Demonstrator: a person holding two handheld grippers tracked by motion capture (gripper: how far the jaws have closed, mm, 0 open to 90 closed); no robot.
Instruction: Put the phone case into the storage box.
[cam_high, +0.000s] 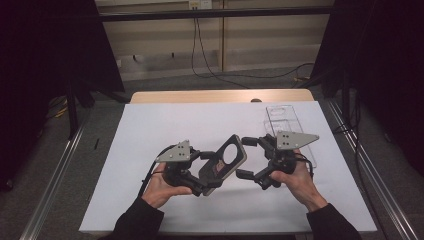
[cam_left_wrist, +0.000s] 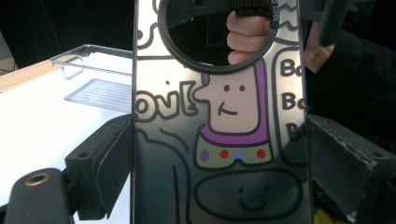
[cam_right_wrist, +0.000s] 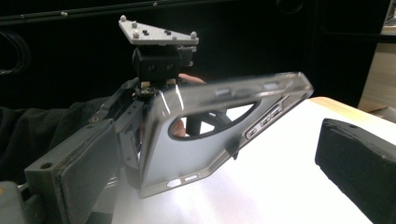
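Note:
A phone case (cam_high: 226, 161) printed with cartoon figures, with a round ring cutout near its top, is lifted above the table, tilted up to the right. My left gripper (cam_high: 209, 174) is shut on its lower part. In the left gripper view the case (cam_left_wrist: 224, 135) stands upright between the two black pads (cam_left_wrist: 105, 170), which press on its side edges. My right gripper (cam_high: 247, 157) is open just right of the case's upper edge. In the right gripper view the case (cam_right_wrist: 196, 140) floats ahead of the wide-apart jaws, untouched by the pads (cam_right_wrist: 84, 175).
A clear plastic packaging tray (cam_high: 284, 121) lies flat at the back right of the white sheet (cam_high: 150, 130) covering the table, and shows as (cam_left_wrist: 95, 84) in the left gripper view. Metal rails run along both sides of the table. Black curtains hang at left and right.

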